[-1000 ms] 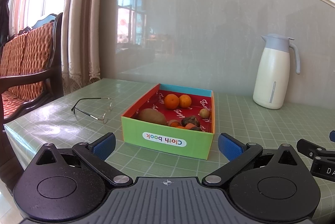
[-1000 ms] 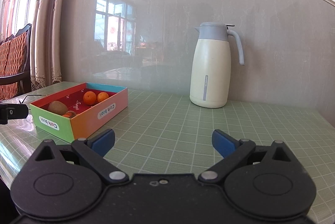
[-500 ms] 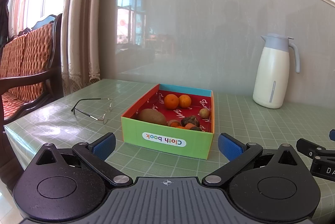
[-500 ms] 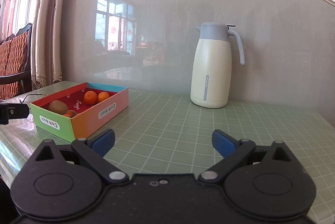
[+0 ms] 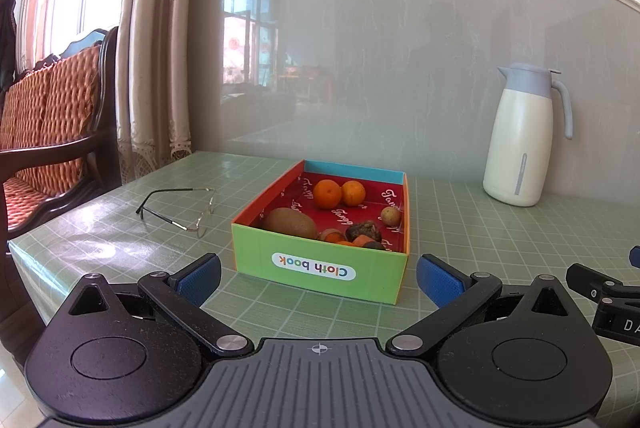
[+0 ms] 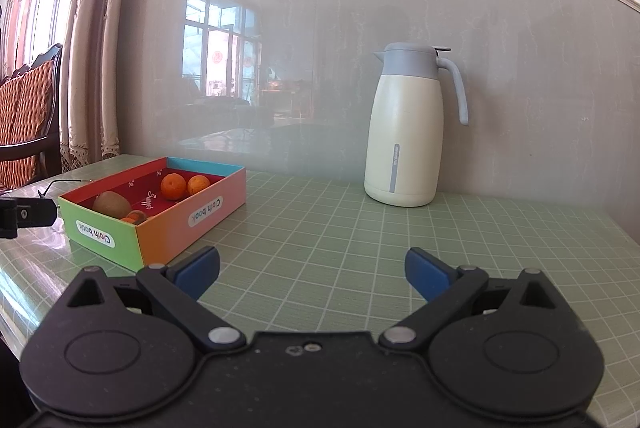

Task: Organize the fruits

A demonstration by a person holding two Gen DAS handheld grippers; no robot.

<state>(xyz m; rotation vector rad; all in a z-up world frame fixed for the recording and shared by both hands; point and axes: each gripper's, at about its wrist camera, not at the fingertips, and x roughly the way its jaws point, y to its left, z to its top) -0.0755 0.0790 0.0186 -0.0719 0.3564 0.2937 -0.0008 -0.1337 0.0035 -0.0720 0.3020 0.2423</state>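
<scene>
Nothing has shifted since the earlier frames: both grippers sit where they were, and the fruit lies as before. Spread wide and holding nothing, the left gripper (image 5: 318, 278) hangs just short of the green front wall of the box (image 5: 320, 268), which stands on the green grid-patterned table (image 5: 480, 252). The right gripper (image 6: 312, 268) is equally wide and empty, facing bare tabletop with the box off to its left and the cream jug (image 6: 404, 143) against the grey wall ahead.

Open room lies right of the box, between it and the jug, which stand well apart. To the box's left rest the glasses (image 5: 180, 207), near the table's left edge, beyond which stands a cushioned wooden chair (image 5: 48, 131).

From the left wrist the box's interior shows fully: two oranges (image 5: 338, 192) side by side near the far wall, a kiwi (image 5: 290, 223) at front left, a small pale round fruit (image 5: 390, 216) by the right wall, and dark and orange pieces (image 5: 362, 234) behind the front wall. The right wrist view hides those last behind the box's side wall, but shows its pink-orange flank.
</scene>
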